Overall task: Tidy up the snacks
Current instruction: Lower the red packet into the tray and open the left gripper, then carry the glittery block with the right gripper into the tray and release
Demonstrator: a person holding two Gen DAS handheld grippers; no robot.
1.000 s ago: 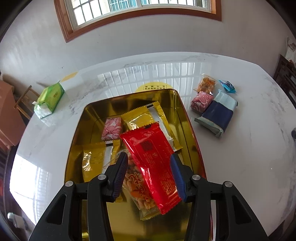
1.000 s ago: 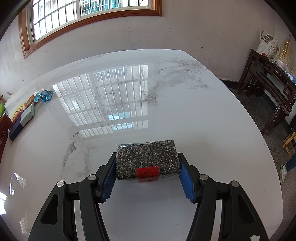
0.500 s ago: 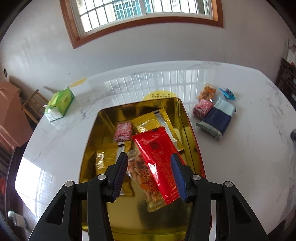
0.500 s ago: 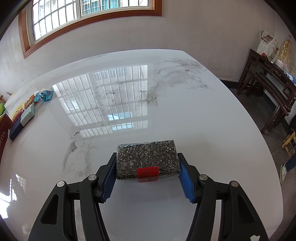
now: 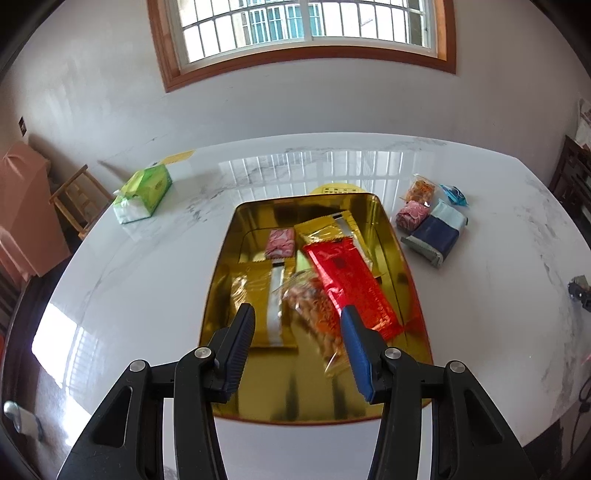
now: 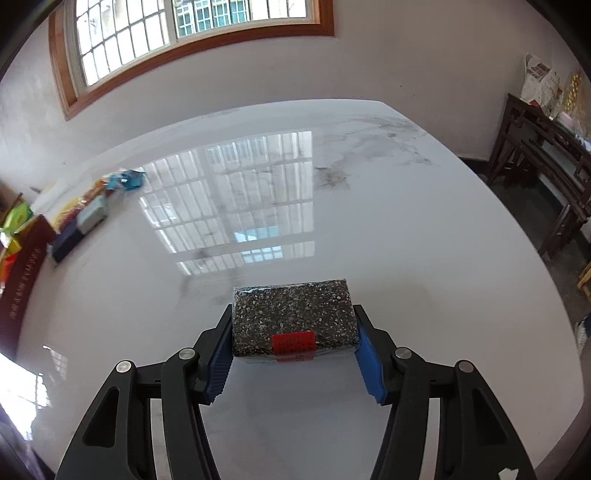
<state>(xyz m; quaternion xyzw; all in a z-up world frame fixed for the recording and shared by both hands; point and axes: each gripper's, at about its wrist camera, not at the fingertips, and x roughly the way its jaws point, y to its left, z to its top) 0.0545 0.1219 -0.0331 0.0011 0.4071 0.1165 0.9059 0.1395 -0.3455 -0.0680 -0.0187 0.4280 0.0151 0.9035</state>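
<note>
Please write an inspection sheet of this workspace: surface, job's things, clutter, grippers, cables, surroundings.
Surface: glossy white marble table.
Job's things: gold metal tin holding a long red packet; dark blue pouch beside the tin.
Clutter: green tissue pack.
Grippers: left gripper open above the tin, fingers holding nothing; right gripper shut on black speckled sesame block.
Cables: nothing seen.
Surroundings: wood-framed window, dark wooden side table.
</note>
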